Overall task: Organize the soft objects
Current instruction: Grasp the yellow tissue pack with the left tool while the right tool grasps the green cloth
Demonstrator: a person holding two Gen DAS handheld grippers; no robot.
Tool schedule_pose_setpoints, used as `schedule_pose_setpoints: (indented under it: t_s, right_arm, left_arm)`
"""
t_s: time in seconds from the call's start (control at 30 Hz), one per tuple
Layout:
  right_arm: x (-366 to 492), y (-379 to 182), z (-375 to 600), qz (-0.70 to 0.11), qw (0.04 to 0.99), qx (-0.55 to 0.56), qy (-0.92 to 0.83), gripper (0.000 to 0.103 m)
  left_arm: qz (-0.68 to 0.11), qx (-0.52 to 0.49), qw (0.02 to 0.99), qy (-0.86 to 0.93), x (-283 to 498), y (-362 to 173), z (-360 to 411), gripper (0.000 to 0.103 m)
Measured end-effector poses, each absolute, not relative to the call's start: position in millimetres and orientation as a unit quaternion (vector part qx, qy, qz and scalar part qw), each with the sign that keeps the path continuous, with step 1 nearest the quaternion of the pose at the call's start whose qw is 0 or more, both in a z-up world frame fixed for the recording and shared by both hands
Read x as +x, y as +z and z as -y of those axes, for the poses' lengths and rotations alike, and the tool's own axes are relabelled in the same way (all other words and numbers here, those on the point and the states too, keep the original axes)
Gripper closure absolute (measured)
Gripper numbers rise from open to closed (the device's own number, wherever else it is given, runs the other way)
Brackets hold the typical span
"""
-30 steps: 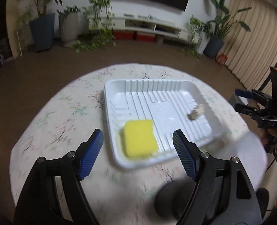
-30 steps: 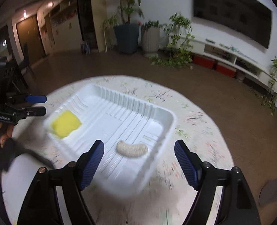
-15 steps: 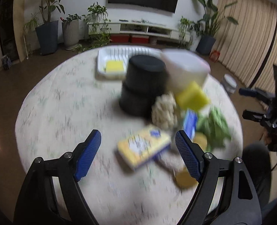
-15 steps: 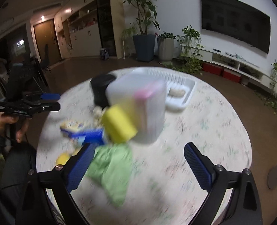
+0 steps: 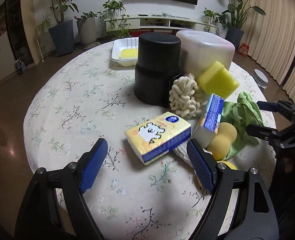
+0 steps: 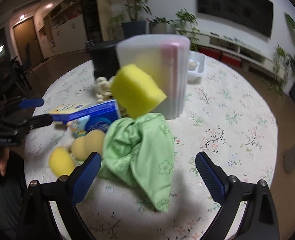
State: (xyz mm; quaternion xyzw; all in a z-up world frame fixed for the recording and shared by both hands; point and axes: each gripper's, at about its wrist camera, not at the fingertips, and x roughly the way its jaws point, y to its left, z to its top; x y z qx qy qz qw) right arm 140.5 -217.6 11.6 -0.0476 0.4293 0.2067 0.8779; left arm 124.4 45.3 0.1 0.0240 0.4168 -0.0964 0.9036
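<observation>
A pile of soft things lies on the round table: a tissue pack (image 5: 158, 137), a second tissue pack on edge (image 5: 212, 117), a cream knitted scrubber (image 5: 184, 98), a yellow sponge (image 5: 217, 79) (image 6: 136, 91), a green cloth (image 6: 141, 152) (image 5: 241, 116) and round yellow puffs (image 5: 224, 138) (image 6: 87, 143). My left gripper (image 5: 147, 166) is open and empty just in front of the flat tissue pack. My right gripper (image 6: 148, 177) is open and empty over the green cloth. A white tray (image 5: 117, 57) at the far side holds another yellow sponge (image 5: 129, 53).
A black upturned container (image 5: 157, 70) and a white translucent container (image 5: 205, 51) (image 6: 157, 70) stand behind the pile. The floral tablecloth (image 5: 71, 108) covers the table. Plants, a TV shelf and curtains are around the room.
Both grippers have pulled back from the tray to the near side of the table. The pile of soft things is now right in front of them. Both stay open and empty.
</observation>
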Motion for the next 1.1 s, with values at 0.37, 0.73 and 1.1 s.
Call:
schedule_pose_setpoints:
  t_s: [0.37, 0.73, 1.1]
  right_arm:
    - [154.8, -0.9, 209.4, -0.445, 0.87, -0.04, 0.208, 0.008]
    - [152.7, -4.7, 204.8, -0.446, 0.863, -0.042, 0.235, 0.044]
    - [144.1, -1.4, 206.7, -0.438, 0.865, -0.036, 0.244, 0.063]
  left_arm:
    - [-0.437, 0.033, 0.893, -0.1, 139.3, -15.9, -42.2, 0.022]
    - [-0.451, 0.069, 0.882, -0.118, 161.4, -24.6, -26.4, 0.021]
    - [-0.448, 0.054, 0.882, -0.135, 156.6, -23.4, -31.2, 0.04]
